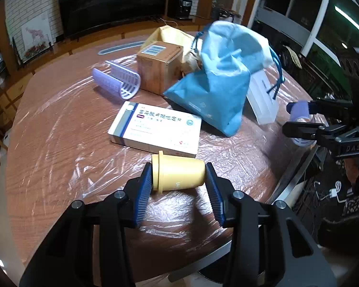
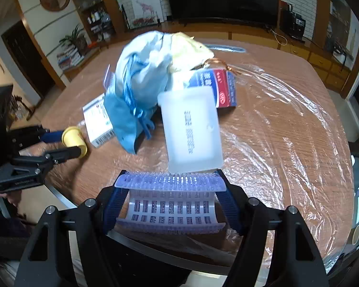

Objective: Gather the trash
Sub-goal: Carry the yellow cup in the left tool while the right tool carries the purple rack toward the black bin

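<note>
As you grip:
Left gripper (image 1: 178,175): pinches yellow cup (image 1: 177,174) endwise.
Right gripper (image 2: 171,199): clamps purple roller (image 2: 171,199).

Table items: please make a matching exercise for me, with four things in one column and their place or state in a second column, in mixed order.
Things:
1. yellow cup
2. purple hair roller
3. blue drawstring bag
4. white medicine box

Places or states:
A. lies flat on the table, just beyond the cup
B. held between the fingers of the right gripper
C. slumped among the boxes, cords hanging loose
D. on its side, between the fingers of the left gripper

Pairs: 1-D, 2-B, 3-C, 4-A
</note>
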`<state>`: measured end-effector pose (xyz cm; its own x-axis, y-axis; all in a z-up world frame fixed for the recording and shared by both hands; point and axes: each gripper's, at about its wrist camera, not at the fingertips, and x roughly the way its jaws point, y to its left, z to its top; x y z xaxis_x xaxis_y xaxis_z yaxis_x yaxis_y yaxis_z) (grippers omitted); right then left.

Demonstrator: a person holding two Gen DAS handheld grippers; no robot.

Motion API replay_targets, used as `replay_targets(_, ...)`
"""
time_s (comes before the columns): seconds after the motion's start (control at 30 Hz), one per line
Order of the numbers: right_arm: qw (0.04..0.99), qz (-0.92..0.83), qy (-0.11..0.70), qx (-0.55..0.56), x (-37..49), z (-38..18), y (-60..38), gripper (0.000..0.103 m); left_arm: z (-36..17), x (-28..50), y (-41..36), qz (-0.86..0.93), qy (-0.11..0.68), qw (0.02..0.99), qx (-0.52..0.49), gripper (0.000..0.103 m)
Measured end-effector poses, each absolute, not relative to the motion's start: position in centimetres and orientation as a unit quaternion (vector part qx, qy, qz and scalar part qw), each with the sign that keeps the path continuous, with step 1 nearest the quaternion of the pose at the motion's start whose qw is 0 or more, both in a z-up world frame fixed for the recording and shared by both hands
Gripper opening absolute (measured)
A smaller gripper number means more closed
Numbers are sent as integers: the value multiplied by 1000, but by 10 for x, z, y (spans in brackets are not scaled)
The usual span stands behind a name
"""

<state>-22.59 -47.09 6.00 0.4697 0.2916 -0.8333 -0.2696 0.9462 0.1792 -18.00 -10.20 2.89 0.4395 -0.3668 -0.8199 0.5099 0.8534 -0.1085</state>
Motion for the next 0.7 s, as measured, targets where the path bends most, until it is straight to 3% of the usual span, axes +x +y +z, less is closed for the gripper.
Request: replay_targets(0.7,853,190,476,95,-250,89,-475,70,68,-202,-93,-265,439,857,54,44)
